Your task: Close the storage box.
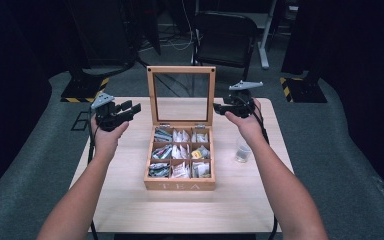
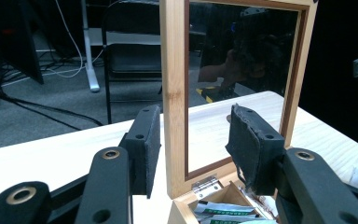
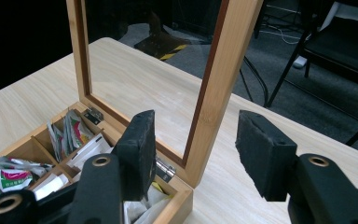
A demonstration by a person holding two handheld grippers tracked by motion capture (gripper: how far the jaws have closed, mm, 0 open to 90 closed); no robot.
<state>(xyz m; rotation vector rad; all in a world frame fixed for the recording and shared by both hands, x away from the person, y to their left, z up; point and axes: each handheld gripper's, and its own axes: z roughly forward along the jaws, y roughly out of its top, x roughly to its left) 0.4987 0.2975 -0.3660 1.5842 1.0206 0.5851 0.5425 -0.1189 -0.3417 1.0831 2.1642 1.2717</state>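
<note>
Flanking the upright glass lid of the tea box on the table: left tool and right tool, both parted, gripping nothing.

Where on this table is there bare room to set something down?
Bare table: the wide strip between the tea box front and the near edge, and the left side beside the box. Crowded: right side, where a plastic cup stands, and around the upright lid, flanked by both grippers.
</note>
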